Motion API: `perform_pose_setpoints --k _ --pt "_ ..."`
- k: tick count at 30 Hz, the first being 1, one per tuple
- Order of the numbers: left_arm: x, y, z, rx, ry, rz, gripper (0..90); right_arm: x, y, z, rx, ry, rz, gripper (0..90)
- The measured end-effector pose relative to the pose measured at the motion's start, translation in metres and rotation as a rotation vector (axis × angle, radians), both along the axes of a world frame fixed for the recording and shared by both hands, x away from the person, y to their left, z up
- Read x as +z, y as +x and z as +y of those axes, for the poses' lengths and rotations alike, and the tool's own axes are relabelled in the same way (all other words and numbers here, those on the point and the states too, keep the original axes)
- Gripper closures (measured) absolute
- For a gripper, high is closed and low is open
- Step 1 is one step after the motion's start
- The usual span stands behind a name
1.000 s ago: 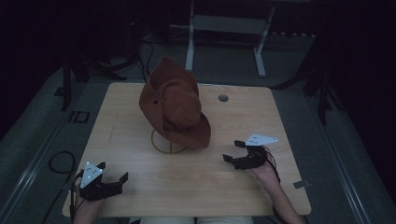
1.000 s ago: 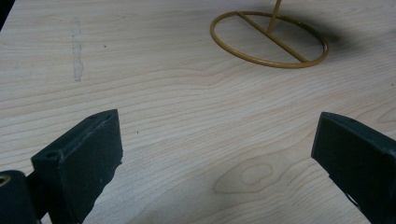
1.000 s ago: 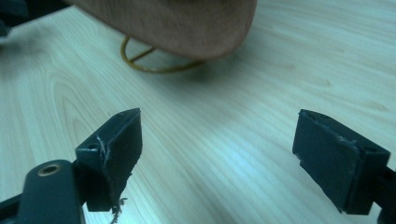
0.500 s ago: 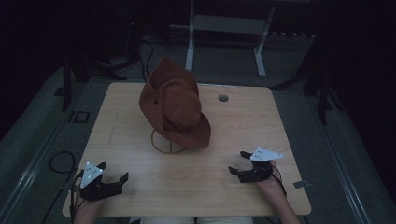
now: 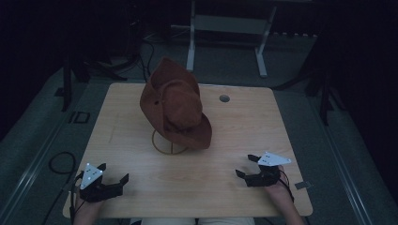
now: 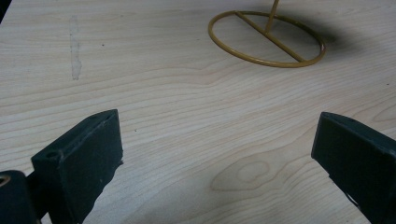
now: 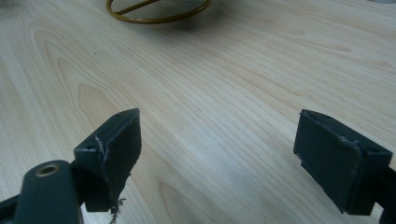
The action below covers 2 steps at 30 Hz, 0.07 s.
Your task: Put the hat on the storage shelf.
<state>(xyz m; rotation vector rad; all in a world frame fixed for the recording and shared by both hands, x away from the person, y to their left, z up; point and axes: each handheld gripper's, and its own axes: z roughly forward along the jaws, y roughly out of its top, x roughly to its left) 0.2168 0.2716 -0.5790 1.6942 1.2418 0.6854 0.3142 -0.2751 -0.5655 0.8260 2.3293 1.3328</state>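
Left tongs (image 5: 114, 180): low over the near left corner of the tabletop (image 5: 234, 136), jaws spread wide with nothing between them; in the left gripper view (image 6: 217, 135) bare wood grain shows in the gap.
Right tongs (image 5: 246, 165): low over the near right part of the tabletop, jaws likewise wide apart and holding nothing; the right gripper view (image 7: 217, 140) shows plain wood between them.
Hands: a hand (image 5: 281, 190) comes in from the bottom edge behind the right tongs; the one behind the left tongs is mostly cut off by the edge.
Hat (image 5: 176, 110): a brown brimmed hat, tilted, perched on a stand near the middle of the tabletop, beyond both tongs and well apart from each; it lies ahead and to the right of the left tongs, ahead and to the left of the right tongs.
Stand (image 5: 170, 144): a mustard-yellow wire ring base with a crossbar and a thin upright stem, resting flat on the wood under the hat's brim; it shows at the top of the left gripper view (image 6: 266, 39) and at the top edge of the right gripper view (image 7: 156, 11).
Tabletop hole (image 5: 224, 98): a small round grommet to the right of the hat, toward the far edge.
Floor (image 5: 42, 136): grey, with a dark cable loop (image 5: 58, 161) beside the left edge of the tabletop.
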Motion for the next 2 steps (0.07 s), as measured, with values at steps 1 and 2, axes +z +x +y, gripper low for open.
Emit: perform_pose_setpoints --k 1,2 --pt "-0.0002 0.0003 -0.0002 0.001 0.0 0.001 2.7 -0.0004 0.0 0.0002 0.003 -0.002 -0.001 15.0" --pt "-0.0004 0.0005 -0.0005 0.0 0.0 0.003 2.7 -0.0004 -0.0002 0.0005 0.003 -0.005 -0.002 15.0"
